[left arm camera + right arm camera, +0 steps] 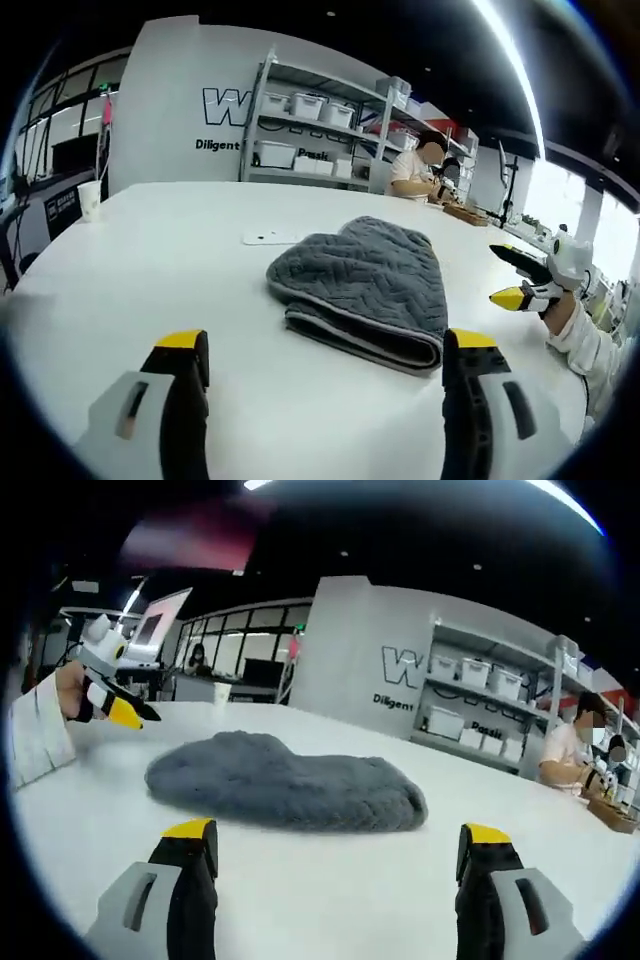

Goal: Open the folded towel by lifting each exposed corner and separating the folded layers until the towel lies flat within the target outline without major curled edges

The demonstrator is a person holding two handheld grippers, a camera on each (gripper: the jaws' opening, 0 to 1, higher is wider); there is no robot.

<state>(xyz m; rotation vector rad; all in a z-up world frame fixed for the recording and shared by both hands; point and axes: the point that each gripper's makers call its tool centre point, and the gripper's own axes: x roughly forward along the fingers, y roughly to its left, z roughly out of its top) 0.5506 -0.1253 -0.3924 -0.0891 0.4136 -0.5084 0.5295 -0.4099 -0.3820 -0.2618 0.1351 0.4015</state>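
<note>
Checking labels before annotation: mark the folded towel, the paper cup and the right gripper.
folded towel (365,285), left gripper view, on its grey top layer.
paper cup (89,200), left gripper view, on its white side wall.
right gripper (518,277), left gripper view, between its yellow-tipped jaws.

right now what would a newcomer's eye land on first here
The folded grey textured towel lies mid-table on the white round table, still in layers. Both yellow-tipped claws hover open short of it: the left claw near its folded edge, the right claw facing its long side.
</note>
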